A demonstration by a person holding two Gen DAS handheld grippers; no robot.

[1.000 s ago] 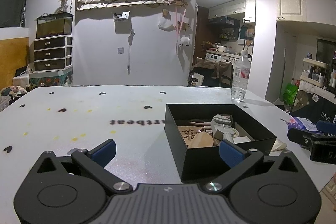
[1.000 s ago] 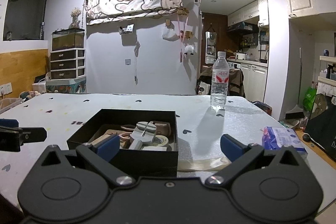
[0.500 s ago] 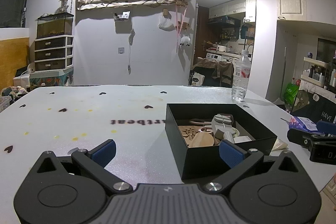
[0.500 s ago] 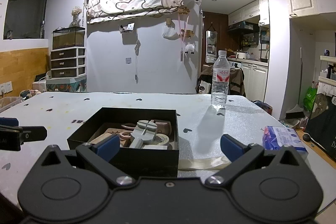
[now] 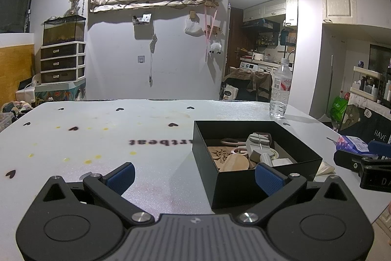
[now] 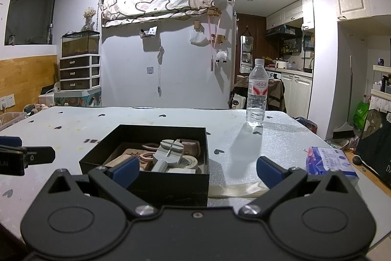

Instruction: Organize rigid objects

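Nothing has moved since the earlier frames: both views match them, box and grippers in the same spots.

Left gripper (image 5: 194,174): jaws spread wide, holding nothing. Its fingers (image 5: 121,174) frame bare table (image 5: 97,138) on the left and the box's near-left corner on the right. The right finger overlaps the box's near wall in the lower right of the frame; I can't tell whether it touches.

Box (image 5: 256,177): black, open top, sits right of centre in the left view, resting on the table. Inside: a grey tool (image 5: 259,146), flat wooden pieces (image 5: 234,162), a tape roll (image 5: 275,153), and pink scissors at the back. All lie below the rim.

Right gripper (image 6: 198,170): jaws also spread wide, empty. In the right view the box (image 6: 156,182) sits lower centre-left; the left finger overlaps its near wall, the right finger stands apart from it, over the table and a flat translucent bag (image 6: 234,188) lying just beside the box's right wall. The grey tool (image 6: 168,154) is in line with the gap between the jaws but farther out, inside the box.

Each gripper shows at the other view's edge: the right one at mid-right of the left view, the left one at mid-left of the right view.

Bottle (image 6: 256,94) stands upright at the table's far side, well apart from the box. Blue tissue pack (image 6: 328,160) lies near the right edge.
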